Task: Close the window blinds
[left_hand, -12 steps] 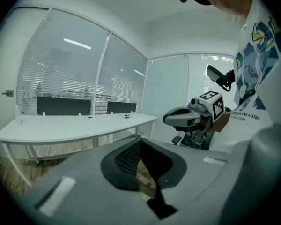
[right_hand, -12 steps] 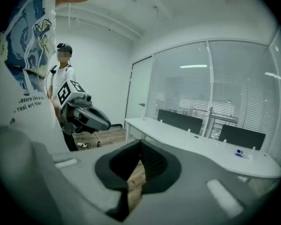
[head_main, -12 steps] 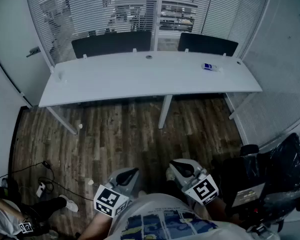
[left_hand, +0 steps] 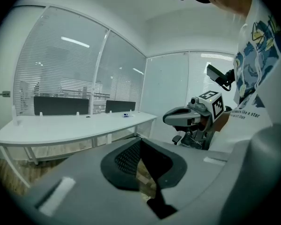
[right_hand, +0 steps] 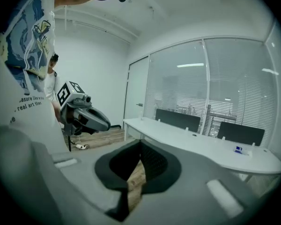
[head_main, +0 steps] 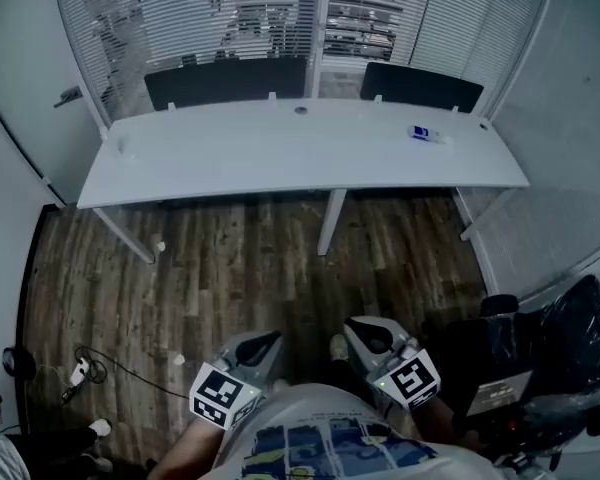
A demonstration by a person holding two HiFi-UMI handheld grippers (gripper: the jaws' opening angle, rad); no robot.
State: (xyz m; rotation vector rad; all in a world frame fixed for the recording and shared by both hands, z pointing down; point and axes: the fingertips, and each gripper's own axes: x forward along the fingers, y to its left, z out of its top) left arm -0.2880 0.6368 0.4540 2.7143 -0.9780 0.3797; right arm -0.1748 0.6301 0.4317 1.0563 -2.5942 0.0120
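A long white surface (head_main: 280,158) carries a small blue-and-white object (head_main: 423,134) near its right end. Two dark panels (head_main: 225,81) line its far edge. A cable (head_main: 110,364) lies on the wood floor (head_main: 240,268), and a black chair (head_main: 545,343) stands at the right.

Office: long white tabletop (head_main: 300,153) across upper frame, dark divider screens (head_main: 225,81) behind it, tall slatted blinds (head_main: 170,18) at top, wood-plank floor (head_main: 230,268), black chair (head_main: 570,328) lower right.

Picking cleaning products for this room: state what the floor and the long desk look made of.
Floor: wood-look planks with streaky brown grain and visible seams; real wood or laminate, cannot tell. Desk: smooth, plain white top with a slight sheen, likely laminate or painted board.
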